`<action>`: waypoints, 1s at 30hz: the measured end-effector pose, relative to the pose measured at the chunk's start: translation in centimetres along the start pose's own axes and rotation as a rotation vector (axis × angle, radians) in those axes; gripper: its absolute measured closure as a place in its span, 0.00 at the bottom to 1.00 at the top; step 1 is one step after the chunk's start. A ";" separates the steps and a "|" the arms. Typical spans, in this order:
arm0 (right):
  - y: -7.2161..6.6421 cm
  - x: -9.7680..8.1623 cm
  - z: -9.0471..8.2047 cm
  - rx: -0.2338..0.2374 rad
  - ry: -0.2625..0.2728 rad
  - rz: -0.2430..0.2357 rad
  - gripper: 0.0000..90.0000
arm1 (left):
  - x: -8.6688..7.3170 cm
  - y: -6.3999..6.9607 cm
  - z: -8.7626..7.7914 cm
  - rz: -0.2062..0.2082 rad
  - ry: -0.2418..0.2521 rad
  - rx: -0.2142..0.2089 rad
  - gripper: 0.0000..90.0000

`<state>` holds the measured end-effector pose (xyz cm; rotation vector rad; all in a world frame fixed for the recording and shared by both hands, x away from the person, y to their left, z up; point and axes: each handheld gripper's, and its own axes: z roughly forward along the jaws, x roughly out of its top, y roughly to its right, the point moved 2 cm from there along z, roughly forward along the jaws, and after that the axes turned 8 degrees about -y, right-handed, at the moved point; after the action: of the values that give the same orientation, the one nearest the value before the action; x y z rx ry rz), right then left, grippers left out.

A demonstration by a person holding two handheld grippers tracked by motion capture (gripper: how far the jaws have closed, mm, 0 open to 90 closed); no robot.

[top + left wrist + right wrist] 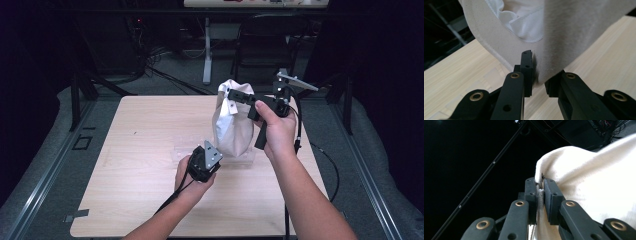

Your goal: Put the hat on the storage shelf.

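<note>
Nearest, at the counter's (130, 165) near middle: left tool (207, 159), low, pointing forward at the foot of the cloth bag (232, 125). In the left gripper view, left tool (537, 75) drawn in on the bag's (564, 37) lower hem, a fold of cream cloth caught between the pads, white lining visible in the pouch above. Clamped on that bottom edge, as far as can be judged.

Farther on, bag hanging upright over a clear flat sheet (240, 159) on the counter, long axis top to bottom, foot just at or barely above the surface; contact there hard to tell.

Farther and higher still: right tool (231, 95), reaching in from the bag's right, pinched tight on the top corner. In the right gripper view, right tool (540, 192) closed on a thin seam of the bag (594, 187).

Bag thus strung between both tools, bottom nearer, top farther and above. Likely next: stretching or turning it along that vertical line.

Beyond the counter, dark floor, cables and a chair (270, 45).
</note>
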<state>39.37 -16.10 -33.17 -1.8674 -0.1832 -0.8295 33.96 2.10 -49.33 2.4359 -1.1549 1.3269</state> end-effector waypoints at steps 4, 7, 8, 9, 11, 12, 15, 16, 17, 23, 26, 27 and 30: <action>0.0 0.0 0.0 0.009 -0.008 -0.003 0.91 | -0.1 -1.3 -0.6 -0.015 0.022 -0.018 0.92; -0.1 -0.1 0.2 0.009 -0.013 -0.010 0.91 | 0.0 -2.4 -0.9 -0.055 0.050 -0.088 0.93; -0.2 -0.2 0.4 0.001 -0.019 -0.020 0.91 | 0.0 -3.2 -1.1 -0.072 0.062 -0.130 0.93; -0.2 -0.3 0.5 -0.004 -0.023 -0.025 0.91 | 0.0 -3.6 -1.2 -0.081 0.066 -0.147 0.93; -0.2 -0.4 0.6 -0.011 -0.030 -0.040 0.91 | 0.1 -4.2 -1.4 -0.090 0.074 -0.172 0.93; -0.1 -0.4 0.7 -0.005 -0.034 -0.041 0.91 | 0.1 -4.5 -1.4 -0.097 0.075 -0.186 0.93; 0.1 -0.7 1.0 -0.016 -0.046 -0.046 0.91 | 0.0 -5.2 -1.2 -0.111 0.071 -0.233 0.94; 0.2 -0.8 1.1 -0.020 -0.051 -0.046 0.91 | 0.0 -5.4 -1.2 -0.112 0.066 -0.242 0.94; 0.4 -0.9 1.1 -0.017 -0.056 -0.048 0.91 | 0.0 -5.4 -1.1 -0.112 0.061 -0.246 0.94; 1.5 -1.7 1.6 -0.009 -0.072 -0.031 0.91 | -0.2 -5.6 -0.6 -0.130 0.045 -0.251 0.94; 2.0 -2.1 1.8 -0.015 -0.077 -0.027 0.91 | -0.5 -5.7 -0.3 -0.124 0.038 -0.249 0.94; 2.1 -2.2 1.8 -0.015 -0.077 -0.026 0.91 | -0.5 -5.7 -0.3 -0.124 0.038 -0.249 0.94; 2.7 -2.5 1.9 -0.014 -0.084 -0.020 0.91 | -0.9 -5.9 0.1 -0.130 0.030 -0.242 0.94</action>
<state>39.60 -15.09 -37.18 -1.9177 -0.2500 -0.7681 37.77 6.64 -48.75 2.2679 -1.0610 1.1119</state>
